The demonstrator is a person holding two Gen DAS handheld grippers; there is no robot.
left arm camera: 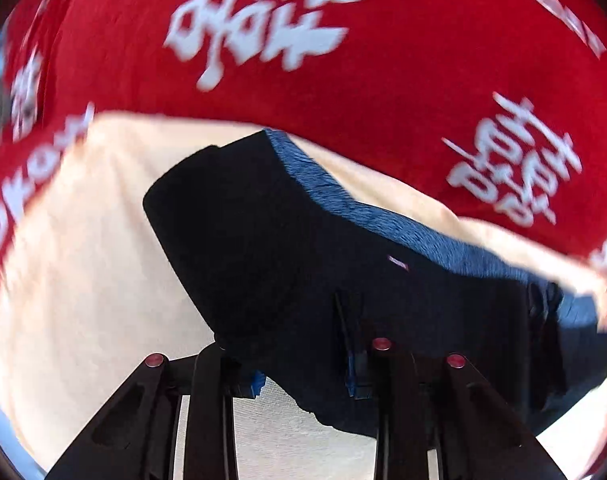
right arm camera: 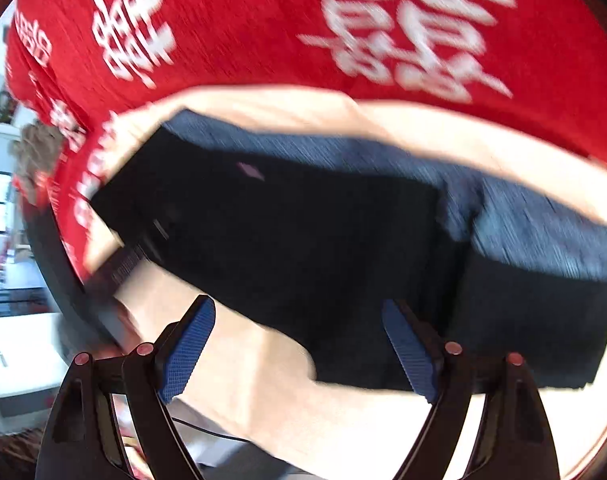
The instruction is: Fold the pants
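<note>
Dark navy pants [left arm camera: 287,248] lie folded on a cream sheet [left arm camera: 83,240], with a lighter blue band along their far edge. In the left wrist view my left gripper [left arm camera: 307,380] has its blue-padded fingers under the near hem of the pants, which drapes over them; whether the jaws clamp the cloth is hidden. In the right wrist view the pants [right arm camera: 295,240] lie ahead. My right gripper [right arm camera: 299,344] is open and empty, its blue pads [right arm camera: 187,348] spread wide just short of the near edge of the pants.
A red blanket with white characters [left arm camera: 343,60] covers the far side of the bed, also in the right wrist view [right arm camera: 243,32]. The bed's left edge [right arm camera: 63,264] drops to a white cabinet [right arm camera: 19,364] and floor. Both views are motion-blurred.
</note>
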